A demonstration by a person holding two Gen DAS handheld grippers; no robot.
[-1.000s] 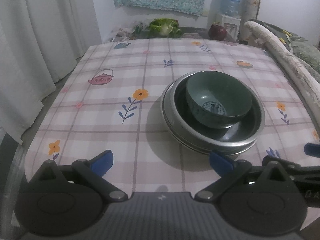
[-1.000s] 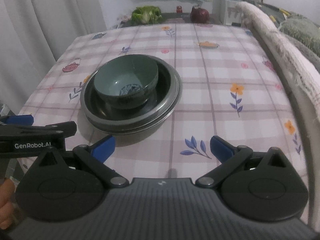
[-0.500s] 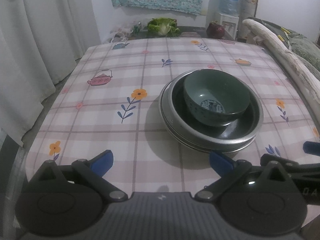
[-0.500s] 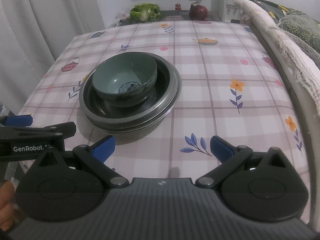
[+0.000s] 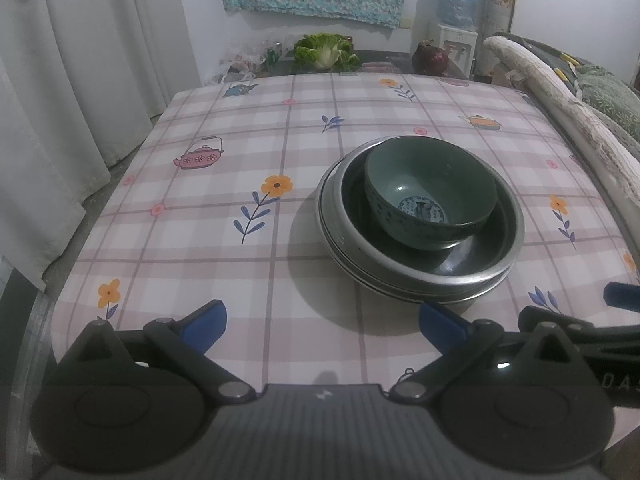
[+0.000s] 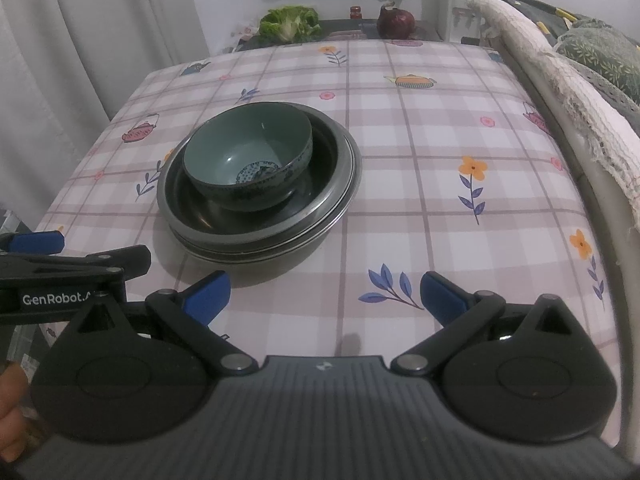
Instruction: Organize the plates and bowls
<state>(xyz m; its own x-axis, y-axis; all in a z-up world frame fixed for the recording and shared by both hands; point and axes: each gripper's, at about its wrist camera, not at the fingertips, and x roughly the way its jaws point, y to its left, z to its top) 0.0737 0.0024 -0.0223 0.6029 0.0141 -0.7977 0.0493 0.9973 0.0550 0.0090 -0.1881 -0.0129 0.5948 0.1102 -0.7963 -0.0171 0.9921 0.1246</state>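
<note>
Both views drifted back slightly; left tool (image 5: 322,322) and right tool (image 6: 325,295) spread, empty; bowl (image 5: 430,194) on plates (image 5: 400,276).

A lived-in home: a teapot-and-flower tablecloth (image 5: 280,152) on the surface, white curtains (image 5: 80,80), a water dispenser (image 5: 456,36), and a cabbage (image 5: 324,50).

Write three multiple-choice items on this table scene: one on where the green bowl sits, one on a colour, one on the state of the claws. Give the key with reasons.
1. Where is the green bowl?
A. inside the stacked metal plates
B. on bare tablecloth
C. held in a claw

2. What colour are the claw fingertips?
A. red
B. blue
C. white

3. What state are the left claw and right claw in?
A. both shut on plates
B. one holds the bowl
C. both open, empty

Key: A, the bowl rests within the plates' rim; B, the pads show blue; C, fingers are spread wide over the tablecloth.
</note>
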